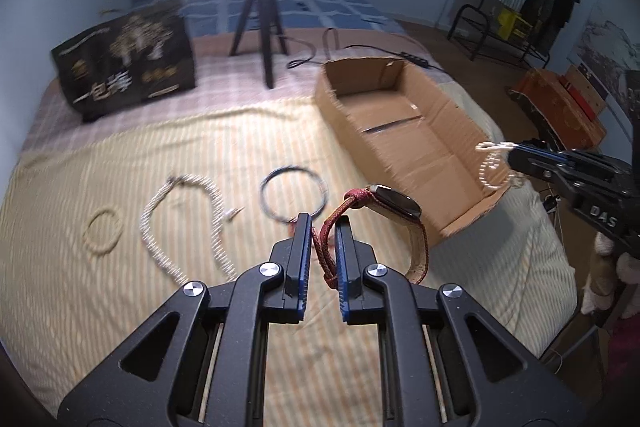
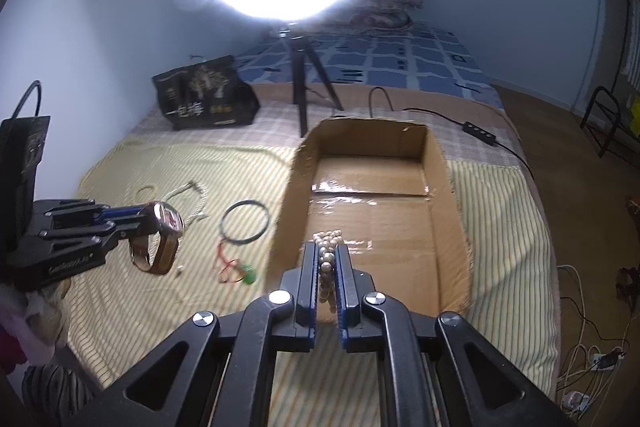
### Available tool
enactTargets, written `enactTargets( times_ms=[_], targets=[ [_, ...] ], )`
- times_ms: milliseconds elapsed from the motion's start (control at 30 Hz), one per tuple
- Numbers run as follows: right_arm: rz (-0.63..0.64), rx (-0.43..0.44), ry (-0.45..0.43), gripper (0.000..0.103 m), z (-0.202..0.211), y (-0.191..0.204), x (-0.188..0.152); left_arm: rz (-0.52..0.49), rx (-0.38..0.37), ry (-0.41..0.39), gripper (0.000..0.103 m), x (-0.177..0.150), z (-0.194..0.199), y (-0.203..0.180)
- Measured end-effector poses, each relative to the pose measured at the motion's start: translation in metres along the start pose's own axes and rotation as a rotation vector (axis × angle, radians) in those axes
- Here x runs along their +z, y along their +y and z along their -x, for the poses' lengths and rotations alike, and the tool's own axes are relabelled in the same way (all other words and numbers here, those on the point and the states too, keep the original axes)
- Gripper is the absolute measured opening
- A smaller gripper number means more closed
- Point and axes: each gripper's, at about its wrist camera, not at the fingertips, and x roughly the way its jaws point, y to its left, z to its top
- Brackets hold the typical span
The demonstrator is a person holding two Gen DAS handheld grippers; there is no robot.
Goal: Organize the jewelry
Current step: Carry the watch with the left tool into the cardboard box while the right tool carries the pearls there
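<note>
My left gripper (image 1: pixel 323 223) is shut on the red strap of a wristwatch (image 1: pixel 394 203), which hangs in the air above the striped bedspread, left of the open cardboard box (image 1: pixel 456 131). In the right wrist view the same left gripper (image 2: pixel 140 215) carries the watch (image 2: pixel 160 243). My right gripper (image 2: pixel 327 251) is shut on a pearl bracelet (image 2: pixel 327 259) over the near end of the box (image 2: pixel 288 195); from the left wrist it shows as a gripper (image 1: pixel 514 157) with the pearls (image 1: pixel 493 167) dangling over the box's right edge.
On the bedspread lie a pale beaded necklace (image 1: pixel 182 223), a dark bangle (image 1: pixel 294 197), a small thin ring (image 1: pixel 103 231) and a red cord with a green pendant (image 2: pixel 236 271). A ring-light tripod (image 1: pixel 260 27) and a black bag (image 1: pixel 124 59) stand behind. The bed edge drops at right.
</note>
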Motion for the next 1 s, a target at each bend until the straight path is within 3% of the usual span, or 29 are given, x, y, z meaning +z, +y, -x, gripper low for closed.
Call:
enactTargets(
  times_ms=[533, 1000],
  targets=[
    [-0.080, -0.015, 0.012, 0.005, -0.059, -0.064, 0.028, -0.072, -0.055, 0.031, 0.010, 0.032, -0.065, -0.068],
    [-0.100, -0.010, 0.007, 0.007, -0.078, -0.074, 0.037, -0.101, -0.061, 0.054, 0.010, 0.031, -0.087, -0.089]
  ],
)
